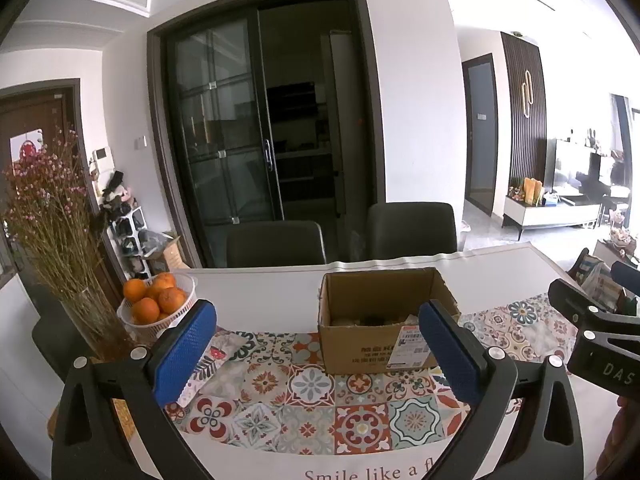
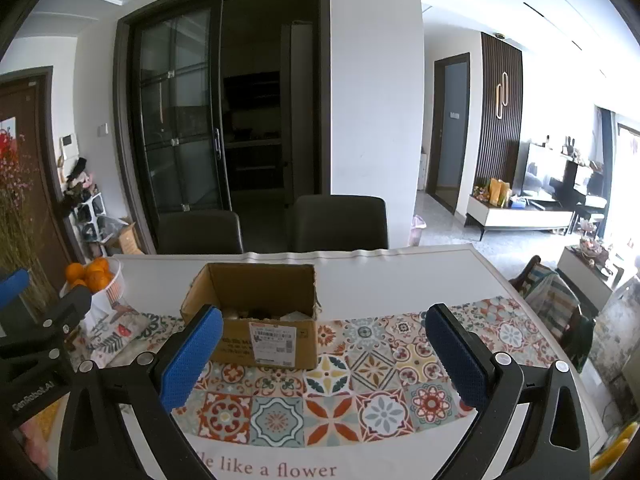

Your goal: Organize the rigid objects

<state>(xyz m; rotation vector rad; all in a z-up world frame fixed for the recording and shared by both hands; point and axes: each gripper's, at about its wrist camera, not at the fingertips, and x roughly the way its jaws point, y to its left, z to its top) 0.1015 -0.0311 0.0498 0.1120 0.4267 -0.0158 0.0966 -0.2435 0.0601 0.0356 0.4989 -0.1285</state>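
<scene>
I hold both grippers above the tiled cloth [image 2: 340, 396] on the table [image 1: 280, 292], the left gripper [image 1: 318, 354] and the right gripper [image 2: 324, 354] each with jaws spread wide and nothing between them. The open cardboard box [image 1: 384, 320] sits at the centre of both frames, with objects I cannot make out inside. A basket of oranges [image 1: 154, 300] stands at the left.

White walls [image 1: 412, 100], dark glass door [image 1: 216, 128], 2 chairs [image 2: 338, 222]
</scene>
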